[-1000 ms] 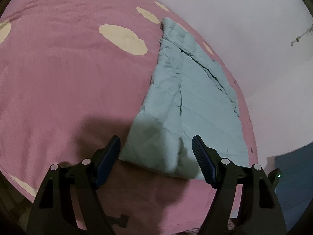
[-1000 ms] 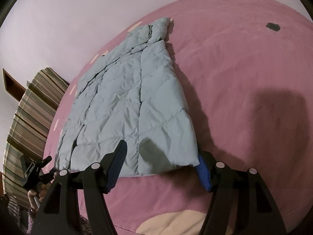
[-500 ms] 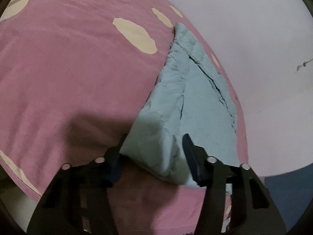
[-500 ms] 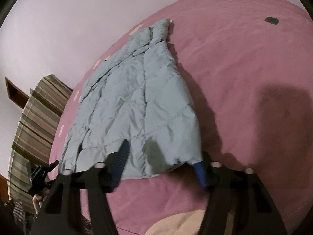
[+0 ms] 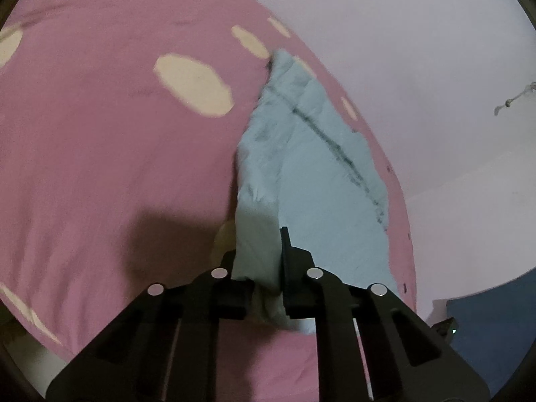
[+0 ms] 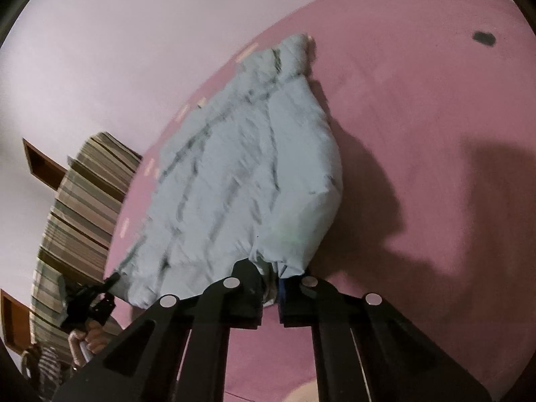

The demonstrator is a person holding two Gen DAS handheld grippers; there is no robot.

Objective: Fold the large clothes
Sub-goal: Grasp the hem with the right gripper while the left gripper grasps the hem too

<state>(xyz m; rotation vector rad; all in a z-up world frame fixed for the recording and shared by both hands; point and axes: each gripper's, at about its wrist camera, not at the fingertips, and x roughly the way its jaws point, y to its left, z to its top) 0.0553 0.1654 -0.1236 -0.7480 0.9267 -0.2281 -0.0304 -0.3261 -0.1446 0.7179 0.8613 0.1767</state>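
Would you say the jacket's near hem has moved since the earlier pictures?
Yes: the jacket's near hem has risen off the pink bedspread, bunched in the left hand-held gripper.

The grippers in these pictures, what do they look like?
Both the left gripper and the right gripper are black plastic frames with cut-out slots and round silver studs. The right one shows a blue pad. A striped sleeve peeks in low on the right wrist view.

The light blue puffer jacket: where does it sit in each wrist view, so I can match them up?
Left wrist: jacket right of centre, near hem pinched in the closing left gripper.
Right wrist: jacket centre-left, corner clamped by the right gripper.
Shared landmark: pink bedspread.
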